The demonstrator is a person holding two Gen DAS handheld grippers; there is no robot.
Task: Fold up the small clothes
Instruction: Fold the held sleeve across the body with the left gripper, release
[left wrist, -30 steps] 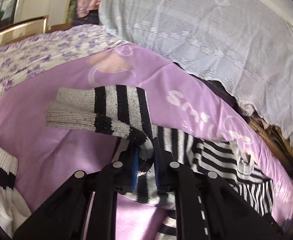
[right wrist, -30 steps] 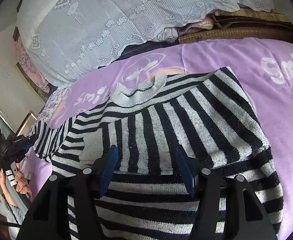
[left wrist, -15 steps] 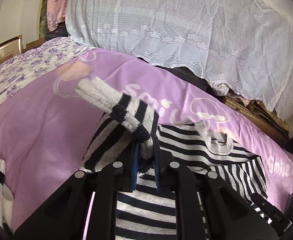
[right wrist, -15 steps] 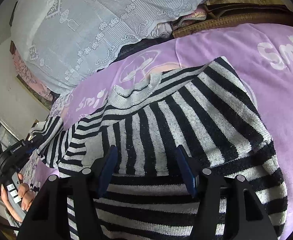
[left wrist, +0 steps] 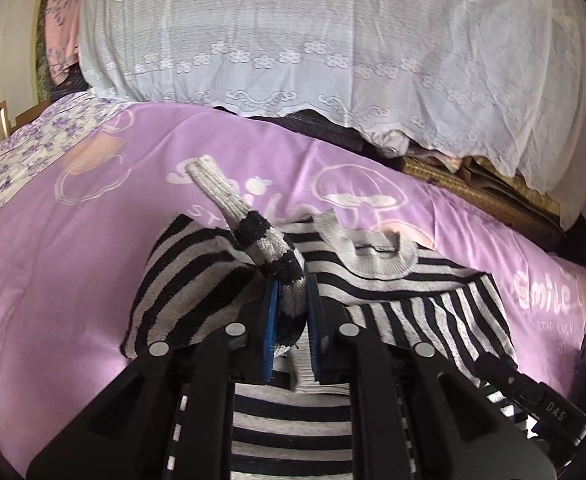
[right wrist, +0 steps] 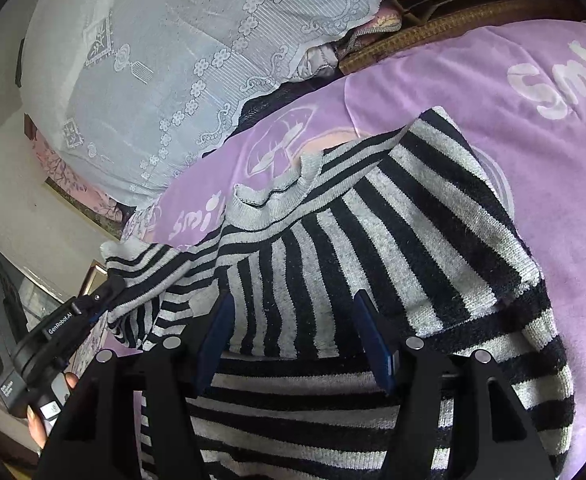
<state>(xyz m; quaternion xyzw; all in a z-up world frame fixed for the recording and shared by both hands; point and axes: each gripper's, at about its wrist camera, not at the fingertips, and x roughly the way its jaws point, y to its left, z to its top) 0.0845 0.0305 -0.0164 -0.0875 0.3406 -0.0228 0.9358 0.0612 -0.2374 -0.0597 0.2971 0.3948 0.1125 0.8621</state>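
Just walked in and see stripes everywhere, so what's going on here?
A person with a handheld gripper in each hand is folding a striped sweater on a purple blanket. The left gripper is shut on the sleeve, holding it above the sweater's body. The right gripper hovers over the body, jaws open.

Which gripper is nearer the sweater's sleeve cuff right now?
Left. The left gripper is shut on the sleeve just below the cuff, lifting it over the sweater. The right gripper hangs open over the sweater's body, away from the cuff.
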